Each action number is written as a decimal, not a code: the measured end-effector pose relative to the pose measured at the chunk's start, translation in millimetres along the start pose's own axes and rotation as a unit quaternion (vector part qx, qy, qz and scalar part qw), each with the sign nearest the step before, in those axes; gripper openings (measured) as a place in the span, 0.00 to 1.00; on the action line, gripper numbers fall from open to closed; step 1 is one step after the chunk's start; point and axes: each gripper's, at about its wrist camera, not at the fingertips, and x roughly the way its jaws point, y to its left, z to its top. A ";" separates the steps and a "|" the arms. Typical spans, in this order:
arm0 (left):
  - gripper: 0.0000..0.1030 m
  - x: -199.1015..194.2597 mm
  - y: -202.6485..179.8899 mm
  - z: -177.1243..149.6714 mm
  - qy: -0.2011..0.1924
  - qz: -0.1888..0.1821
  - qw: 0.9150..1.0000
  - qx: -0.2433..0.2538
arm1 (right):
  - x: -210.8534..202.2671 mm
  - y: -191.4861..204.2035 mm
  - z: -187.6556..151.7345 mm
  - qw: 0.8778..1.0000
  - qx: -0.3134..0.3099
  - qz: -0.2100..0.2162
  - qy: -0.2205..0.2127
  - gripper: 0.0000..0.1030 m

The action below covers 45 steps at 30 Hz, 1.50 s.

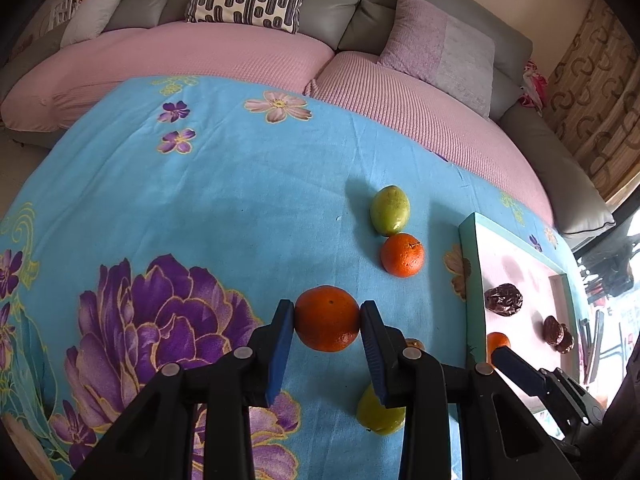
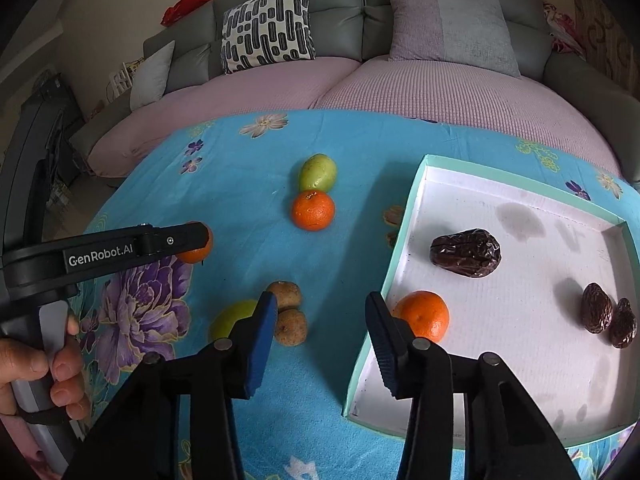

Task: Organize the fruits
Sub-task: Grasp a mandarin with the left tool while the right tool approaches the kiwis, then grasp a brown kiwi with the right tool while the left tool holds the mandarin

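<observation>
The left tongs (image 1: 327,317) clamp a round orange mandarin (image 1: 327,318) between their blue pads, just above the blue flowered cloth (image 1: 200,208) on the desk. At its one o'clock another orange mandarin (image 1: 402,255) touches a green oval fruit (image 1: 389,210). The right tongs (image 2: 320,322) stand wide and empty at the near corner of the shallow teal-rimmed white box (image 2: 404,216), which holds a third mandarin (image 2: 423,315) and what look like dark wrinkled dates (image 2: 465,253).

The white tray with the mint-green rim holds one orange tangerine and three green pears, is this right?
Not quite. The white tray with the mint-green rim does hold one orange tangerine, but the other three are dark brown wrinkled dates, not green pears. The right wrist view shows it.
</observation>
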 end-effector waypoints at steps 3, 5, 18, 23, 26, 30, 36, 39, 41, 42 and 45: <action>0.35 0.1 0.4 0.5 0.000 0.003 1.000 -0.002 | 8.9 7.3 -2.4 1.000 -0.012 0.004 0.016 0.36; 0.35 0.2 1.2 0.6 0.000 0.003 1.000 -0.003 | 13.9 10.6 -3.8 1.000 -0.019 0.003 0.024 0.33; 0.35 1.3 2.8 0.1 0.003 0.002 1.000 -0.005 | 35.0 13.4 -7.7 0.998 -0.026 0.000 0.051 0.31; 0.35 2.3 2.2 -0.3 0.003 0.002 1.000 -0.004 | 41.3 19.5 -8.4 0.998 -0.035 0.006 0.057 0.31; 0.35 2.1 2.2 -0.2 0.003 0.002 1.000 -0.004 | 42.5 21.2 -9.6 0.997 -0.038 0.009 0.059 0.28; 0.35 2.0 2.4 -0.1 0.003 0.002 1.000 -0.004 | 41.7 24.7 -10.0 0.997 -0.043 0.014 0.058 0.22; 0.35 1.4 2.4 -0.4 0.001 0.004 1.000 -0.005 | 36.5 30.4 -11.0 0.997 -0.052 0.016 0.054 0.19; 0.35 -0.3 2.7 0.1 -0.002 0.004 1.000 -0.005 | 30.5 29.1 -9.7 0.998 -0.051 0.019 0.045 0.18; 0.35 -2.3 2.8 0.7 -0.005 0.004 1.000 -0.004 | 22.3 27.5 -7.9 0.998 -0.049 0.017 0.033 0.18; 0.35 -3.9 2.7 1.0 -0.007 0.004 1.000 -0.004 | 18.3 26.0 -6.6 0.998 -0.048 0.017 0.028 0.18; 0.35 -7.9 1.8 2.1 -0.012 0.003 1.000 -0.004 | 8.6 21.6 -4.5 0.999 -0.043 0.014 0.017 0.18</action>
